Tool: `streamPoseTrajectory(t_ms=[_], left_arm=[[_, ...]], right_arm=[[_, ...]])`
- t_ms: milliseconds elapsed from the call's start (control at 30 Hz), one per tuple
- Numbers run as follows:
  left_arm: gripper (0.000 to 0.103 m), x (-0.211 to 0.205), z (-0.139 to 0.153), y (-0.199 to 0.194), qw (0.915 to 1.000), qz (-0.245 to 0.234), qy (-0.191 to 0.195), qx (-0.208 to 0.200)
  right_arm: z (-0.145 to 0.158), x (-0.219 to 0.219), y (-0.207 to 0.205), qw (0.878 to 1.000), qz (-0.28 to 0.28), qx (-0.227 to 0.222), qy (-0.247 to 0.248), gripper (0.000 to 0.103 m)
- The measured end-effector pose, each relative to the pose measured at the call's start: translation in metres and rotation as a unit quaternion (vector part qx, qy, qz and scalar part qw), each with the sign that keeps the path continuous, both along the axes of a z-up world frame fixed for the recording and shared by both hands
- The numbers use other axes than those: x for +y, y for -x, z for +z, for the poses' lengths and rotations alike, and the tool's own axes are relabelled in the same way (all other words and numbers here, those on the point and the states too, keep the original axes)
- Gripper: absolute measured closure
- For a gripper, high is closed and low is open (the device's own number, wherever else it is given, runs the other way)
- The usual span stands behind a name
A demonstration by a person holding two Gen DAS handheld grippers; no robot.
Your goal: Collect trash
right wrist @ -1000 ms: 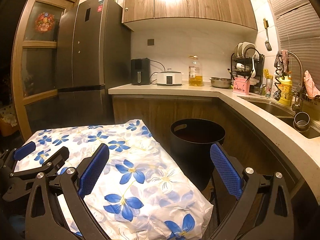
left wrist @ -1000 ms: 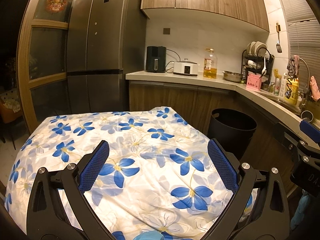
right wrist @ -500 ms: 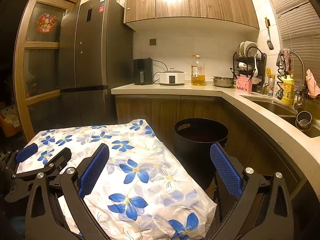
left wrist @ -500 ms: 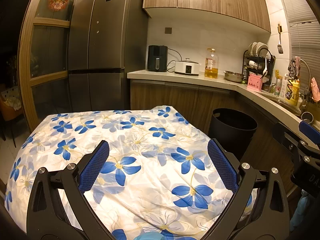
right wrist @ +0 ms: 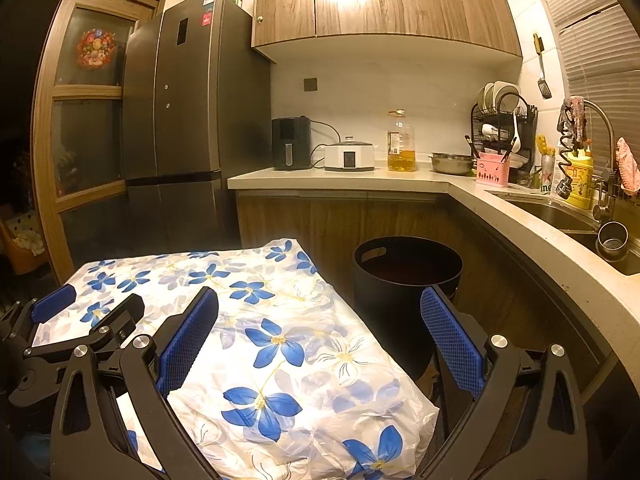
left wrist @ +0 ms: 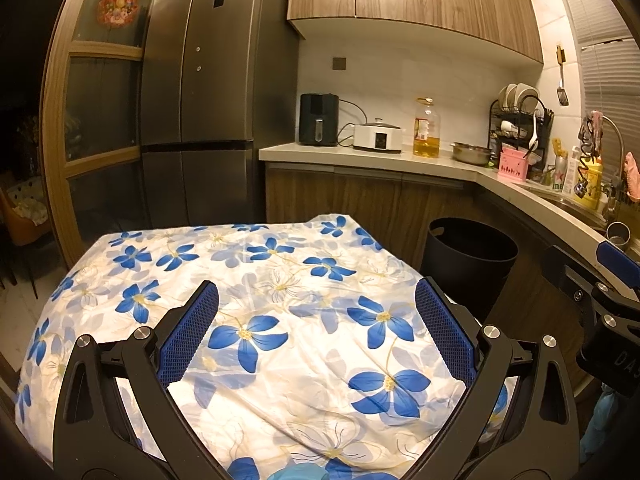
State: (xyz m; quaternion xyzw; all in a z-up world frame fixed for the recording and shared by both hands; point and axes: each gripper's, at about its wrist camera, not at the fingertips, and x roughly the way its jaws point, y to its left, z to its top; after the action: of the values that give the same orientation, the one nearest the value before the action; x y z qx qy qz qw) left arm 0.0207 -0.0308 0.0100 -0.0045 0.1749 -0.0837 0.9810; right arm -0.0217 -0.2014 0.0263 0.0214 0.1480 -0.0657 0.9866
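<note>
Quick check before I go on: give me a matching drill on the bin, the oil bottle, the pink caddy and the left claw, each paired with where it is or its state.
Things:
1. bin
2. oil bottle
3. pink caddy
4. left claw

Places or states:
A. open, above the flowered tablecloth
B. on the counter between the white cooker and the steel bowl
C. on the floor beside the table, against the cabinets
D. at the counter corner, in front of the dish rack

Pairs: 1-C, 2-B, 3-D, 4-A
</note>
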Motion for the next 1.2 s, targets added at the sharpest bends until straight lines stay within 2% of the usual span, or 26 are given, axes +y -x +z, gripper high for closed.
streamPoseTrajectory(t_ms=[1200], left_arm=[[0.006, -0.0008, 0.0095, 0.0058, 1.0, 0.003, -0.002, -0.008]], right_arm=[[0.0029, -0.0021, 0.0013, 1.0, -0.004, -0.003, -0.002, 0.006]])
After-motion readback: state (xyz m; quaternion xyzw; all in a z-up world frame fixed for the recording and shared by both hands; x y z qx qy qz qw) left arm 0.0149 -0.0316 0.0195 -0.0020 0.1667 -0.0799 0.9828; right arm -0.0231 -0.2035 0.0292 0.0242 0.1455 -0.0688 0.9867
